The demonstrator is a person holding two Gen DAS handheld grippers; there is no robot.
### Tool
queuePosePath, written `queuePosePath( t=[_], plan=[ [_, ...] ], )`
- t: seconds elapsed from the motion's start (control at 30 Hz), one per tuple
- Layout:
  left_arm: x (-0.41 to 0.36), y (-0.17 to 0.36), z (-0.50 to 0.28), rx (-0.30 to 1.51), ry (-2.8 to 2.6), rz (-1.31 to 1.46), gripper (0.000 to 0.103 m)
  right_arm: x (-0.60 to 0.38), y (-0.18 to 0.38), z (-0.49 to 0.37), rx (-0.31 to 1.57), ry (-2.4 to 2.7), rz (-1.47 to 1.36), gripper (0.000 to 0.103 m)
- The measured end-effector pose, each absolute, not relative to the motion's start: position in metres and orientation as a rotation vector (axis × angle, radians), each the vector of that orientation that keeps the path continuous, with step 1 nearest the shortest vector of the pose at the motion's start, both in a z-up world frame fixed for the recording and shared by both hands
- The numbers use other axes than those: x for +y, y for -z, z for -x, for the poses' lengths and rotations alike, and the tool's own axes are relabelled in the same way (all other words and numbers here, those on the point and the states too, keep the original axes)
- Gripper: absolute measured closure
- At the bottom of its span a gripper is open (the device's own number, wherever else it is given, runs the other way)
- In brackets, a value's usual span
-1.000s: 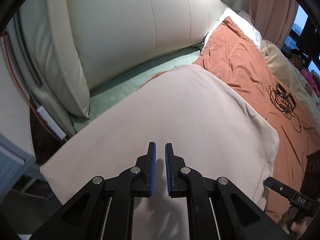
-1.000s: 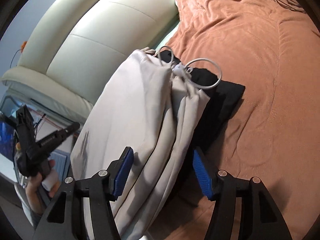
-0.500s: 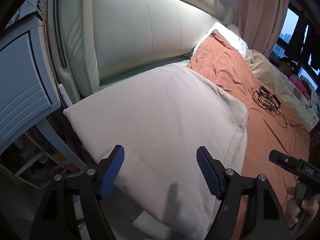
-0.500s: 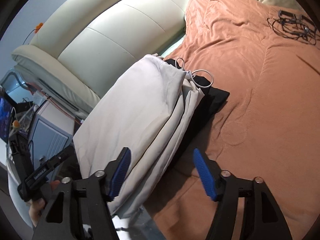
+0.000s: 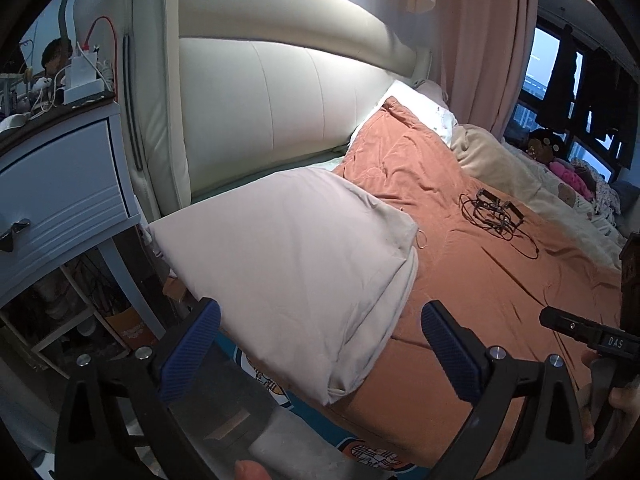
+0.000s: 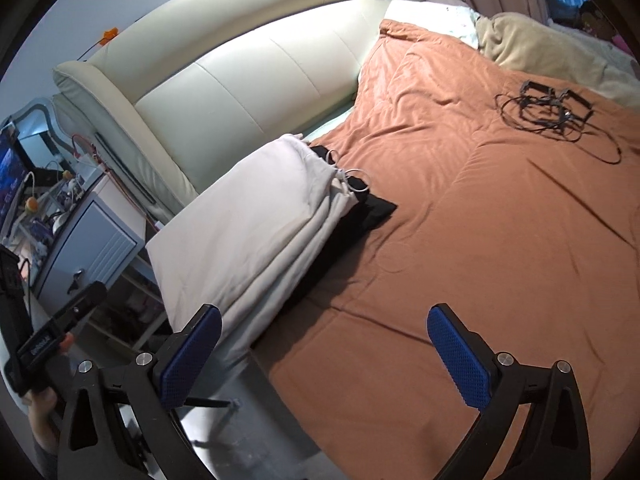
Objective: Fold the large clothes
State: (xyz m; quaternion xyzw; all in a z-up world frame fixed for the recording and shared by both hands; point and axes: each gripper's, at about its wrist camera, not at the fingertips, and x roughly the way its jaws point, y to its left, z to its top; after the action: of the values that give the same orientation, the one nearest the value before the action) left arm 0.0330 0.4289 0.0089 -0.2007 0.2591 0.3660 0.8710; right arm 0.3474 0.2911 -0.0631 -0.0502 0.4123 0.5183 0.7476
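Left tool [image 5: 320,354] opening, empty | folded beige garment [image 5: 296,264]: smooth, rectangular

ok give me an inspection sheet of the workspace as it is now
surface: bed with orange cover, rumpled.
job's things: folded beige garment at the bed's edge near the headboard, lying on a black garment.
clutter: nothing seen beyond the cables.
grippers: left gripper and right gripper both empty, jaws opening, clear of the cloth.
cables: black tangle on the cover; white cord on the pile.
surroundings: cream headboard, nightstand, curtain.
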Motion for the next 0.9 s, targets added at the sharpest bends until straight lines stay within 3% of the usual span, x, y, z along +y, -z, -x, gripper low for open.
queuePosePath(
  t=[0.9],
  plan=[
    [0.246, -0.028, 0.014, 0.42, -0.63, 0.283, 0.0, 0.035, 0.018, -0.294, 0.663, -0.967, 0.08, 0.0]
  ],
)
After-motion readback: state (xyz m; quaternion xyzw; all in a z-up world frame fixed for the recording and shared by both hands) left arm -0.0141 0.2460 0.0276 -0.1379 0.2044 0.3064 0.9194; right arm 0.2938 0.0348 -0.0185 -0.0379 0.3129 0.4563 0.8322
